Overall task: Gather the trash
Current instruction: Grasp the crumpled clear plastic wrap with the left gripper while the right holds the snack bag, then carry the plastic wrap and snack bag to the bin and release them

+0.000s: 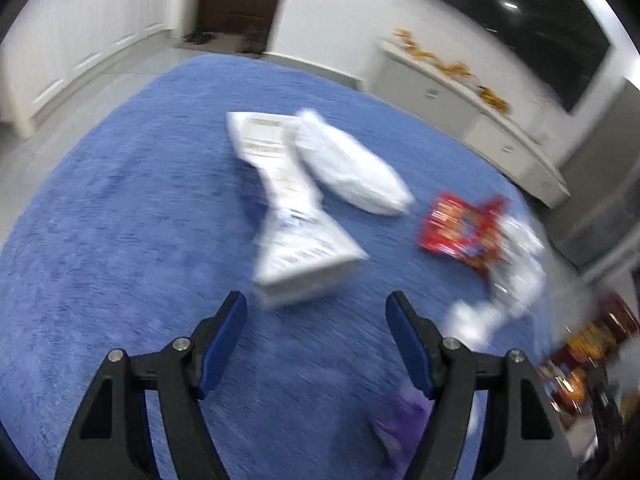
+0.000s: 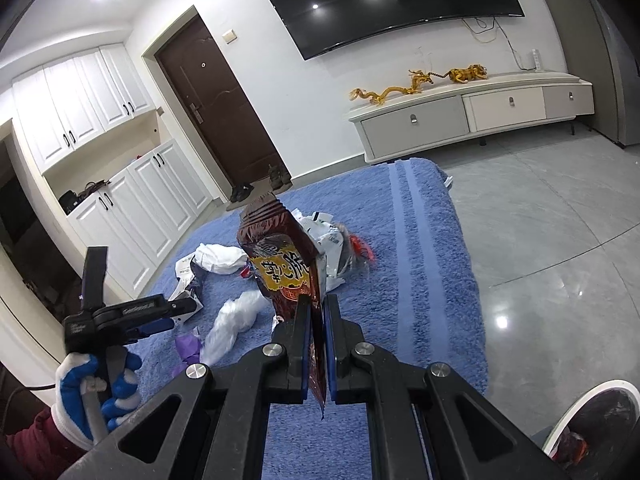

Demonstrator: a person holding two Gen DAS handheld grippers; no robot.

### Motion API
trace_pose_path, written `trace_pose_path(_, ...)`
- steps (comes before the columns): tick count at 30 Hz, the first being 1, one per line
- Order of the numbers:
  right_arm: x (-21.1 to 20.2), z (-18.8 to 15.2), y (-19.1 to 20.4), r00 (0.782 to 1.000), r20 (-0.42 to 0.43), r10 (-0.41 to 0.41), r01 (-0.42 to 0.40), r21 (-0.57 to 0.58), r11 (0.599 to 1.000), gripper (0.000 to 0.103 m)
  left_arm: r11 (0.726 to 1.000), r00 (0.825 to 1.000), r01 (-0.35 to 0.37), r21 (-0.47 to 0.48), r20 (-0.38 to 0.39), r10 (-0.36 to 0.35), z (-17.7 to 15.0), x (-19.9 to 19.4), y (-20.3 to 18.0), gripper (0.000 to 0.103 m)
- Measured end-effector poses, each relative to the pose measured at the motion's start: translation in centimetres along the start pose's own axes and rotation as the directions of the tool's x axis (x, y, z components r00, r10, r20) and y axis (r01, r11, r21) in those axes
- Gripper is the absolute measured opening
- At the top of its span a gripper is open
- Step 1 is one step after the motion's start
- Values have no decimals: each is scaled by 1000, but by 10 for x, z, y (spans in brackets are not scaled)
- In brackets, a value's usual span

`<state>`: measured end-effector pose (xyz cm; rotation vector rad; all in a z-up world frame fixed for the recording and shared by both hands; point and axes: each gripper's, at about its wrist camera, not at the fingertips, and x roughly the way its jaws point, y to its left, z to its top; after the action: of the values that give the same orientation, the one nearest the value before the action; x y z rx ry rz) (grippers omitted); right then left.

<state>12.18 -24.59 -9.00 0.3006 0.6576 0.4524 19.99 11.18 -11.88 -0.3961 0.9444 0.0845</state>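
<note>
The trash lies scattered on a shaggy blue rug [image 2: 432, 240] spread over glossy grey floor tiles. In the left wrist view, which is blurred, a long white paper bag [image 1: 294, 216] pinched at its middle lies beside a puffy white plastic bag [image 1: 352, 168], with a shiny red snack wrapper [image 1: 460, 228] and crumpled clear film [image 1: 516, 272] further right, and a scrap of purple wrapper [image 1: 400, 420] close under the claw.

The left gripper [image 1: 316, 312] is spread wide with nothing between its blue pads, hovering over the rug just short of the paper bag's near end. The right gripper [image 2: 318, 304] is pressed nearly closed on the lower edge of a dark brown foil snack bag [image 2: 280, 256] with a yellow label, holding it upright above the rug.

A gloved hand [image 2: 96, 384] in white and blue grips the left tool's handle. A white-rimmed bin [image 2: 600, 392] shows at the lower right.
</note>
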Motion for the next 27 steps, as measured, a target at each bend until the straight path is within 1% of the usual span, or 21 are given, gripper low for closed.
trace_pose_path(2,1,-1,2,1000,-4,-2,2,-4,1000,7,996,998,59,62,-6,-58,-5,-5,-13,71)
trace_pose_path(4,0,-2,2,1000,-5,-5,5,-3,1000,7,984,993,113,140,-26,-111,-9,-8,-33,71)
trace_pose_path(7,-3,-3,-4,1000,-1,-8,8,4,1000,7,959,988,151,241,-53,-142,-12,-8,-62,70)
trace_pose_path(9,-6,-5,-5,1000,2,-12,12,12,1000,7,942,990,137,307,-73,-120,-15,-1,-81,70)
trace_pose_path(10,-8,-6,-7,1000,4,-16,16,18,1000,7,928,991,123,351,-89,-98,-17,5,-91,70)
trace_pose_path(11,-10,-7,-8,1000,5,-19,19,22,1000,7,922,992,111,372,-95,-81,-17,9,-97,67)
trace_pose_path(12,-12,-8,-9,1000,7,-22,22,26,999,7,915,993,86,394,-105,-48,-19,16,-103,65)
trace_pose_path(13,-15,-9,-10,1000,9,-25,25,31,999,7,912,992,85,402,-123,-38,-20,22,-106,58)
trace_pose_path(14,-18,-10,-11,1000,12,-27,27,35,999,7,910,989,93,405,-140,-40,-21,26,-109,49)
trace_pose_path(15,-20,-11,-11,999,13,-30,29,38,999,7,908,987,100,407,-158,-38,-22,30,-111,44)
trace_pose_path(16,-23,-12,-12,999,15,-33,32,41,999,7,906,985,102,410,-167,-36,-23,33,-113,36)
trace_pose_path(18,-29,-14,-13,999,19,-37,36,46,998,7,905,986,106,411,-164,-41,-25,35,-115,27)
trace_pose_path(19,-31,-15,-12,999,22,-39,38,47,998,7,907,984,118,404,-169,-52,-25,34,-114,24)
trace_pose_path(21,-35,-16,-10,999,27,-42,41,49,998,7,914,979,159,374,-179,-97,-27,27,-108,22)
trace_pose_path(27,-52,-17,-4,998,53,-38,36,48,998,7,903,979,193,383,-140,-150,-36,-9,-103,20)
